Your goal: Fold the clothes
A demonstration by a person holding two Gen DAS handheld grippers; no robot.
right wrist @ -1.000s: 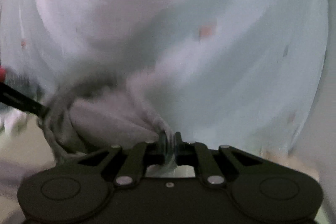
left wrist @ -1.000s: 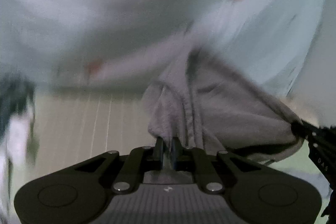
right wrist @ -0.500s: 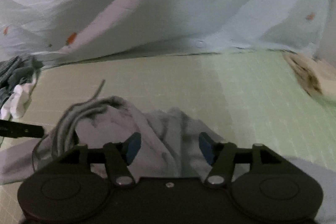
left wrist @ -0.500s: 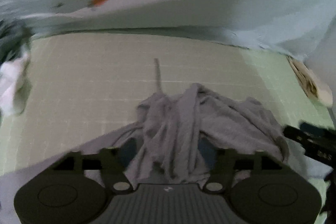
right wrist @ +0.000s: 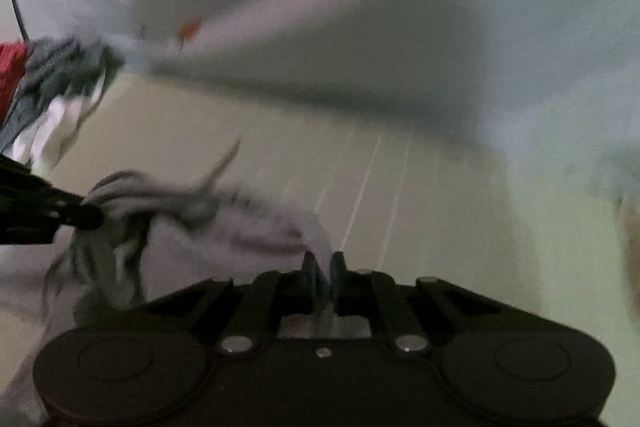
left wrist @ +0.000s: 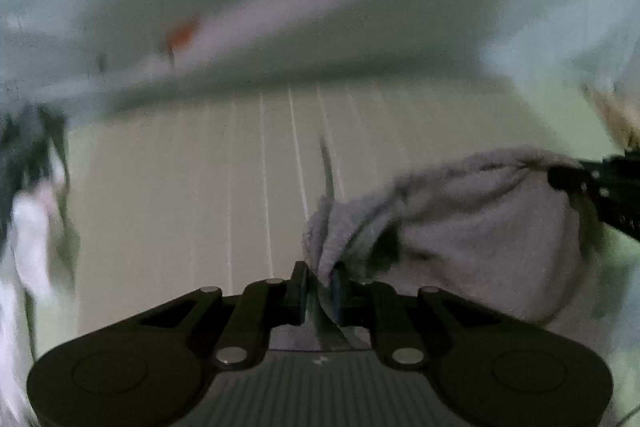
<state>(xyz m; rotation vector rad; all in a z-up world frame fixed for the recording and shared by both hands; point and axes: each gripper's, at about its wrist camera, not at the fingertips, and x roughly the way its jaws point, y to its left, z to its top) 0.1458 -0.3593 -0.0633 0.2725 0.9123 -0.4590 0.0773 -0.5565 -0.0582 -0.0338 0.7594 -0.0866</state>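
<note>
Half a second ago both sets of fingers stood apart over the heaped grey cloth (left wrist: 480,235); now the left gripper (left wrist: 320,279) and right gripper (right wrist: 323,269) are each clamped on an edge of it, so a new lift or spread seems under way (the blur fits fast motion). The cloth hangs slack between the two, bunched, above the pale gridded mat (left wrist: 180,207). Beyond, at left, a clothes pile (right wrist: 60,87) waits before the light sheet (right wrist: 360,27).

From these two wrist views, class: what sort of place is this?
Probably a home laundry-folding spot: a pale gridded mat, a draped light sheet behind it, a heap of clothes, and a grey garment gripped by both grippers.
</note>
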